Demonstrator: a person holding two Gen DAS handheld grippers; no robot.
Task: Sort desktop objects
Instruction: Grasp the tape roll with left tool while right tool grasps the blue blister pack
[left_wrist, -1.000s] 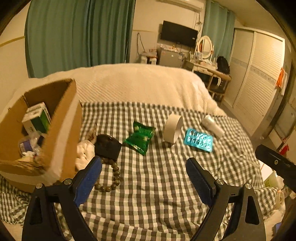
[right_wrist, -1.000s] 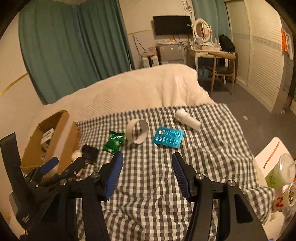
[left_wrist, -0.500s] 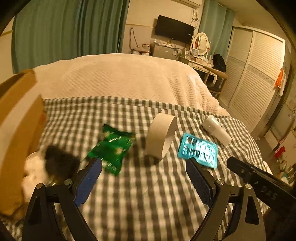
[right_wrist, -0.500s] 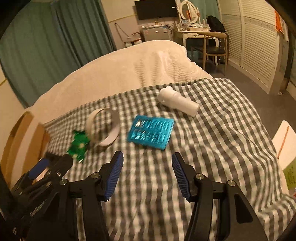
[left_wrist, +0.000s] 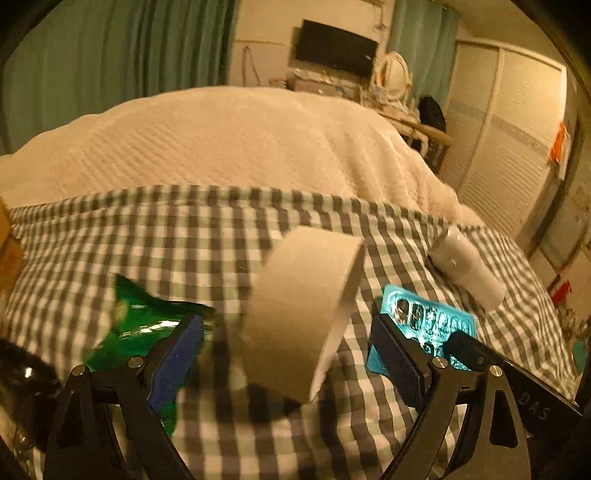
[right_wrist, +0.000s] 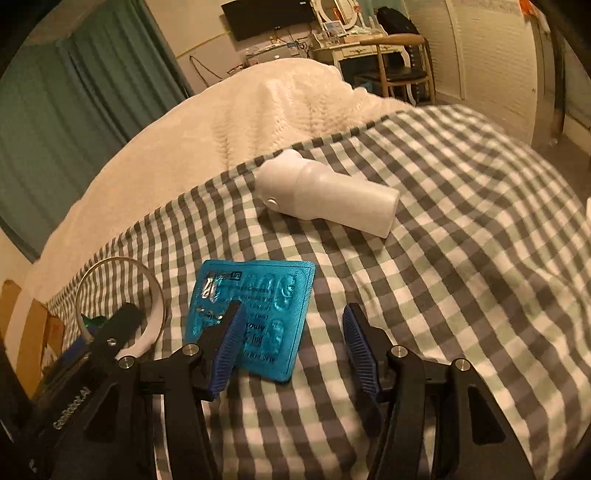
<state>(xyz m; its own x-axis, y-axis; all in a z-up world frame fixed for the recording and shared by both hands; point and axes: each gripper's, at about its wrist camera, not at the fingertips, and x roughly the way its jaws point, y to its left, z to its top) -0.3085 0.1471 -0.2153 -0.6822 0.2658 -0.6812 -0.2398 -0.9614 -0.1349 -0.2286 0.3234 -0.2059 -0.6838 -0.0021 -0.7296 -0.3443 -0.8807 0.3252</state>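
A bed covered with a grey-and-white checked cloth (left_wrist: 192, 236) is seen from both wrist cameras, with a cream blanket (left_wrist: 229, 140) lying beyond it. The left tool (left_wrist: 286, 352) is held with its blue pads apart and nothing gripped; a roll of tape (left_wrist: 299, 314) standing on its edge on the cloth is seen in the gap between them, but no contact with either pad can be made out. A green snack packet (left_wrist: 140, 328) lies just beside the roll on its left, partly behind the left pad. The right tool (right_wrist: 293, 349) is likewise held apart and empty, above the cloth; a blue blister pack of pills (right_wrist: 266, 295) lies flat under and just beyond its left finger, whether touched cannot be told. A white plastic bottle (right_wrist: 328, 199) lies on its side farther off on the cloth, well apart from both tools. At the left edge of the right-wrist view a cardboard box (right_wrist: 33, 332) is partly seen.
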